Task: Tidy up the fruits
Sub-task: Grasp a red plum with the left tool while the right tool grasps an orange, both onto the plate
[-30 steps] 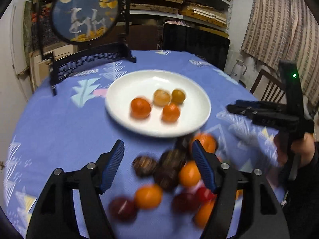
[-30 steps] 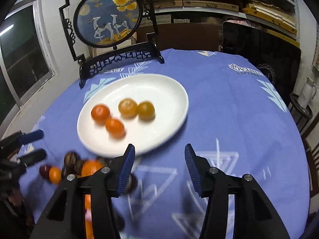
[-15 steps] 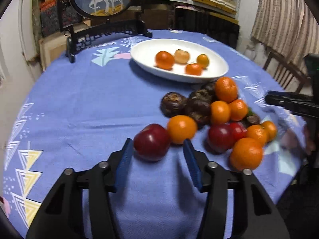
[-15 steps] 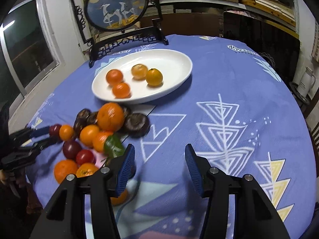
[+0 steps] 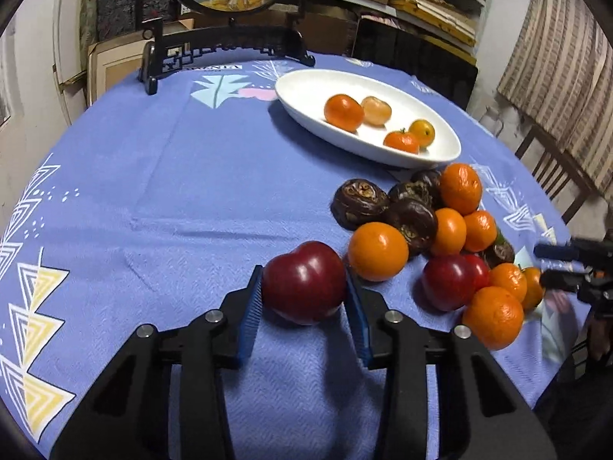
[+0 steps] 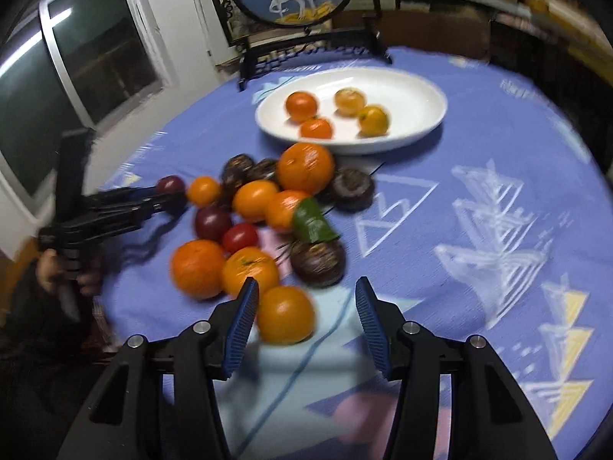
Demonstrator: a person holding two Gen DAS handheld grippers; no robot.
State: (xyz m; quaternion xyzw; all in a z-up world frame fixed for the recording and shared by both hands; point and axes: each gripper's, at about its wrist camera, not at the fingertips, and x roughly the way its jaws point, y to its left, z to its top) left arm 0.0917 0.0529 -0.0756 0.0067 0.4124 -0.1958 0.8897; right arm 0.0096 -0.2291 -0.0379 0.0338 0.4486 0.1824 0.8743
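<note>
Here the left gripper (image 5: 303, 296) has its 2 blue pads set against either side of a dark red plum (image 5: 304, 283) at the near edge of the fruit pile, closed onto it as far as the left wrist view shows, though whether the fruit has left the blue tablecloth (image 5: 161, 199) cannot be told. The right gripper (image 6: 306, 320) is spread wide, with an orange mandarin (image 6: 285, 314) just inside its left pad and free space toward the other. The white plate (image 5: 302, 109) sits beyond the pile, well apart from both tools, and already carries 4 small orange fruits. To do this step well, I judge the squeeze should be only firm enough to stop the smooth, round plum rolling out, and the lift should go straight up before travelling, since the neighbouring orange (image 5: 377, 251) lies just beside the right-hand pad and could be nudged. The right wrist view is smeared by motion, so fruit edges there are soft and the plum's contact with the far-off left tool is hard to read. The pile's far side is hidden behind nearer fruit, and the dark wrinkled fruits (image 5: 360, 203) cannot be identified.
</note>
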